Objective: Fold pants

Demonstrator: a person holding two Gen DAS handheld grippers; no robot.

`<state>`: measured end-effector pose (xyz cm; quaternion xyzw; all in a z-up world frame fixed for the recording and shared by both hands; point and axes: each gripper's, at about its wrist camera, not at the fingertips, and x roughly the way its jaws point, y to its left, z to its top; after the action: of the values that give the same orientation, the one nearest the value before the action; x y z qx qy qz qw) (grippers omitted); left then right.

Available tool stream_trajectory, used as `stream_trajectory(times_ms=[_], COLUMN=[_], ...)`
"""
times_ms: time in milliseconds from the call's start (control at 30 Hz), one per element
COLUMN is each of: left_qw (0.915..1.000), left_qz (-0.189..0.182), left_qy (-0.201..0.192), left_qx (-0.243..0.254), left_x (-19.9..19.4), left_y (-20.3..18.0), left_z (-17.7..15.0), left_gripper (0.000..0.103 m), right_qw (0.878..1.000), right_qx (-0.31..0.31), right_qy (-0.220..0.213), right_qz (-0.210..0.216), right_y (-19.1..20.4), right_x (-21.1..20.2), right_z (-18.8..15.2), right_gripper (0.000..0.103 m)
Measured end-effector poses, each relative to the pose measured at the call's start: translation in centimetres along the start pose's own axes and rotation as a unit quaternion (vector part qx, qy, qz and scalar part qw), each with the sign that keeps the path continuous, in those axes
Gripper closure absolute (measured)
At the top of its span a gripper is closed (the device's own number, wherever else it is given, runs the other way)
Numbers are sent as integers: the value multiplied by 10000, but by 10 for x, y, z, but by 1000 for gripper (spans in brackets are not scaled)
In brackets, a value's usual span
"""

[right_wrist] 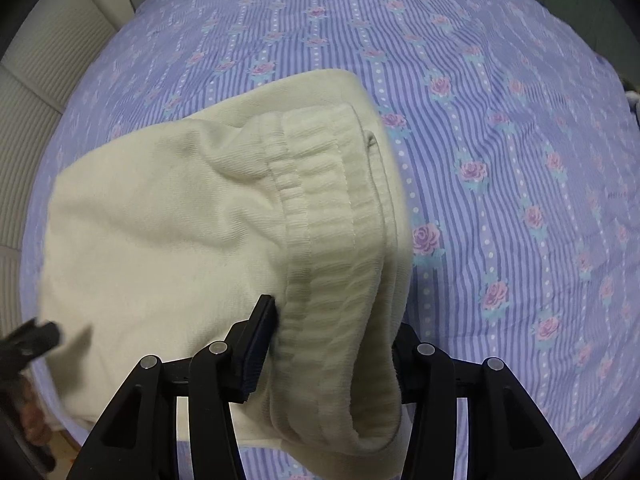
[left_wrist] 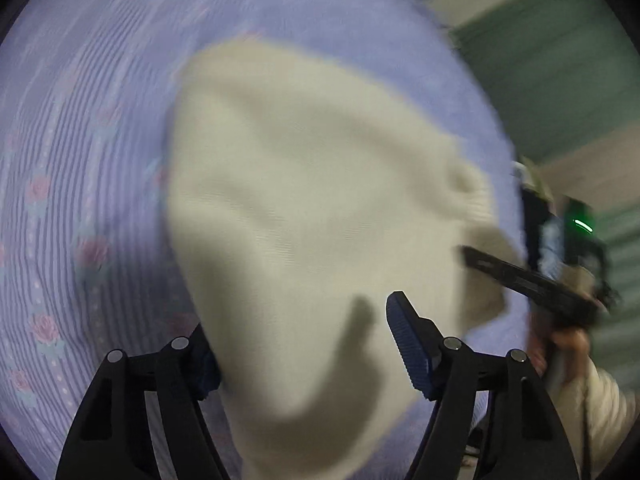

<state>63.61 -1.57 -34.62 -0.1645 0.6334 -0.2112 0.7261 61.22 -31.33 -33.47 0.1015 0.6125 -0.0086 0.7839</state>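
Observation:
The cream pants (left_wrist: 312, 208) lie bunched on the purple floral bedsheet (left_wrist: 80, 160). In the left wrist view, which is blurred by motion, my left gripper (left_wrist: 304, 344) stands open with cloth lying between its jaws. The right finger pad (left_wrist: 408, 344) shows; the left one is hidden under cloth. In the right wrist view the ribbed waistband (right_wrist: 340, 240) of the pants (right_wrist: 160, 220) bulges between the jaws of my right gripper (right_wrist: 332, 356), which is open wide around it. The right gripper also shows in the left wrist view (left_wrist: 532, 280).
The bedsheet (right_wrist: 500, 140) spreads wide to the right of the pants. A padded headboard or wall (right_wrist: 36, 92) stands at the left. A green wall (left_wrist: 560, 80) is beyond the bed's edge. The other gripper's tip (right_wrist: 32, 340) shows at the left edge.

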Motion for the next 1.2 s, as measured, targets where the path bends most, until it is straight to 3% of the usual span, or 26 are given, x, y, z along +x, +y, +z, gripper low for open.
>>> stream_trajectory(times_ms=[67,167,333,400,500,700,1200], left_qw=[9994,9974,9973,9961,9932,9901,9774], left_qz=[-112,-95,485,505,604,1042,1286], left_qy=[103,70,-78,-235,-528,-811,-1613], left_qx=[-312,-708,-544,-679,-847,-481,-455], left_x=[14,17,-3,-12,-30,-66,-203], left_y=[17,13,-20,-32,-41,-67,-74], left_z=[3,8,4,4,1,-13,-89], left_gripper=[35,37,66,77,82,84,84], right_qw=[9998,9998,9998,9997,9992,9939,9790], right_qx=[-133,-133,133,83,-59,-661,-1248], right_qy=[-42,-72,-101,-202,-393,-876,-1586], right_qz=[-117,-141,84,56,24,-114,294], right_y=[4,5,-3,3,12,40,90], right_x=[-1,0,-12,-24,-44,-91,-201], right_z=[-1,0,0,-1,-3,-12,-68], right_gripper=[55,55,60,62,66,69,69])
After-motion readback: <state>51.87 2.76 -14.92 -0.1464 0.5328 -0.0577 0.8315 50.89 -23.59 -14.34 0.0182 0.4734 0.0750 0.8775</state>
